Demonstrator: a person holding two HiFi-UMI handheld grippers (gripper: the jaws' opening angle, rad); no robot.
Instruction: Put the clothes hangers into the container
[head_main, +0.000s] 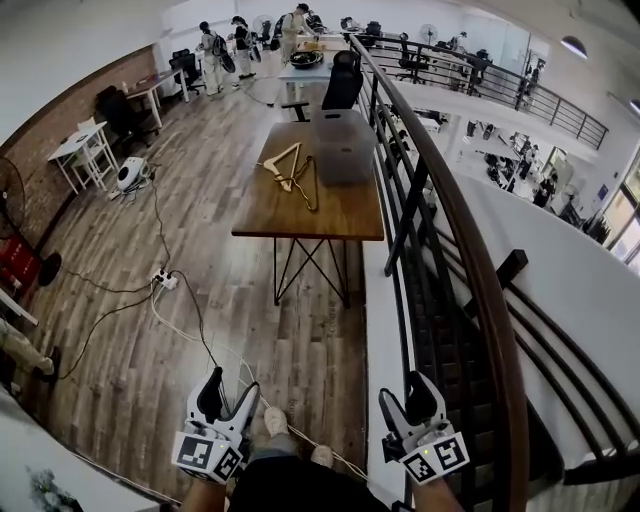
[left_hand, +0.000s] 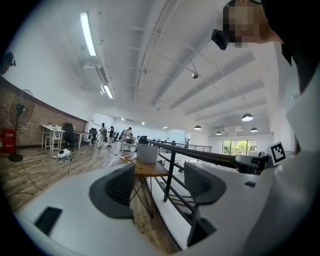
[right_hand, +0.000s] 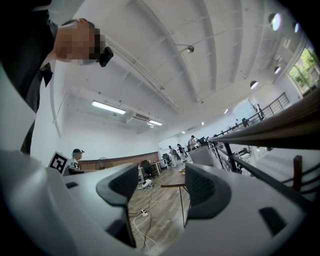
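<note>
The task has barely started: this is the approach, with the person standing well back from the work. Both tools are carried low and level. The left gripper (head_main: 228, 390) has its jaws spread wide with nothing between them; only floor and distant furniture show through the gap in its own view. The right gripper (head_main: 408, 397) is likewise wide open and empty.

The clothes hangers (head_main: 290, 168) lie far ahead of both grippers, roughly between their lines of aim, on a wooden table (head_main: 300, 218). The container (head_main: 343, 150) stands just beside them on the side nearer the right gripper.

The hangers look like pale wood, triangular, lying flat in a loose overlapping heap; they are too small here to count. The container is a translucent grey box, and whether it has a lid on I cannot tell.

The next move calls for walking forward to close the gap, minding the cable (head_main: 185, 305) that trails over the floor ahead of the left gripper and the railing (head_main: 470, 250) close along the right gripper's outer side. At the table, an open gripper should probably take the top hanger by a straight bar, since crossed hooks could drag a neighbour along
</note>
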